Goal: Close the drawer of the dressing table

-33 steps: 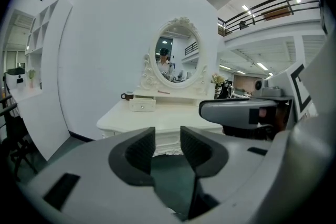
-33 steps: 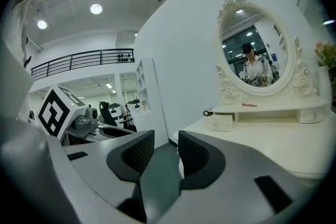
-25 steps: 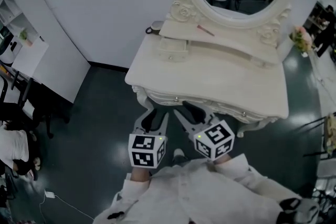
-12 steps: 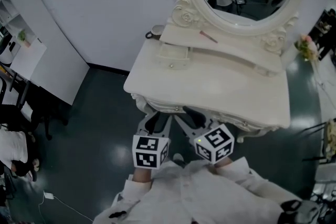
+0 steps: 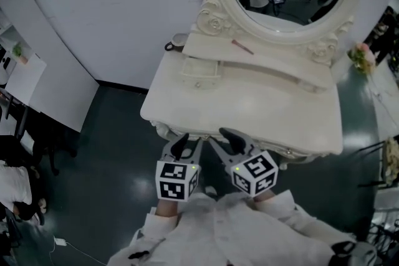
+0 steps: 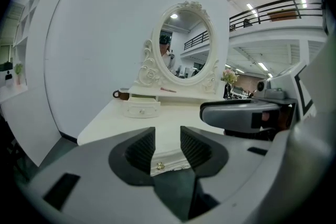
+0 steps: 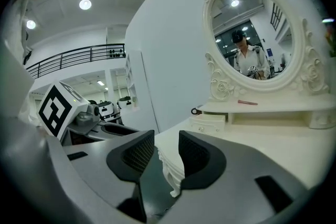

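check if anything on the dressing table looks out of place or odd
The small drawer at the table's back left juts forward past the edge of the mirror shelf above it, so it looks pulled open. Nothing else stands out.

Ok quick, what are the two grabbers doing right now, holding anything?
Left gripper: open, holding nothing; the dressing table shows through the gap.
Right gripper: open, holding nothing.
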`<action>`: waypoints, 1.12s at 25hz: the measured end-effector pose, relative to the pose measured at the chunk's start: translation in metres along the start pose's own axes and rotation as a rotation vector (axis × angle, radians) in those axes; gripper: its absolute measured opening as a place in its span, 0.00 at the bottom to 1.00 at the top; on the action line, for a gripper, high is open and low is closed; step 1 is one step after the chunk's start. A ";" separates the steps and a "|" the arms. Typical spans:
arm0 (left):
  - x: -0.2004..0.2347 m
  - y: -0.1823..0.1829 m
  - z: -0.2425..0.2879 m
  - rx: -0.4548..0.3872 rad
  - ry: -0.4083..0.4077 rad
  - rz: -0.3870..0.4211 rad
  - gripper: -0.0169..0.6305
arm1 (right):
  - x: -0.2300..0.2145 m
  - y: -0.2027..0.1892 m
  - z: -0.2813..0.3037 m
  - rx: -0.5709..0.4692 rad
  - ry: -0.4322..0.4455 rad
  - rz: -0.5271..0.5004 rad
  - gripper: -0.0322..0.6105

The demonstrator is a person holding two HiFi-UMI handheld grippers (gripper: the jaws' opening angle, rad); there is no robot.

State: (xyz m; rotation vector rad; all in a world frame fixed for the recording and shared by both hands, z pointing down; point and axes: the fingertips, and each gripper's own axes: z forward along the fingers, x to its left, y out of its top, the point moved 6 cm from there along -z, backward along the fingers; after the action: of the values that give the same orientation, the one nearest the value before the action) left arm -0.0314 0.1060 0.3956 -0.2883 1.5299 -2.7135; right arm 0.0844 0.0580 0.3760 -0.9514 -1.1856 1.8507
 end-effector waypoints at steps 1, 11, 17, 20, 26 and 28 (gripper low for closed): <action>0.004 0.005 0.005 -0.004 -0.004 0.007 0.23 | -0.004 0.003 0.003 -0.005 -0.010 0.001 0.24; 0.040 0.060 0.078 0.024 -0.112 0.130 0.23 | -0.056 0.033 0.058 -0.019 -0.131 0.036 0.24; 0.073 0.100 0.112 0.013 -0.161 0.172 0.23 | -0.081 0.058 0.096 -0.048 -0.189 0.065 0.24; 0.089 0.116 0.127 0.010 -0.180 0.176 0.23 | -0.093 0.067 0.115 -0.052 -0.212 0.085 0.24; 0.119 0.133 0.157 0.042 -0.222 0.209 0.23 | -0.115 0.078 0.147 -0.063 -0.265 0.128 0.24; 0.128 0.138 0.165 0.047 -0.238 0.211 0.23 | -0.120 0.081 0.158 -0.065 -0.279 0.133 0.24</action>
State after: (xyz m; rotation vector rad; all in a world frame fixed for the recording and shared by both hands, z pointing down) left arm -0.1403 -0.1192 0.3812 -0.4070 1.3481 -2.4482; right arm -0.0122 -0.1334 0.3715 -0.8433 -1.3838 2.1140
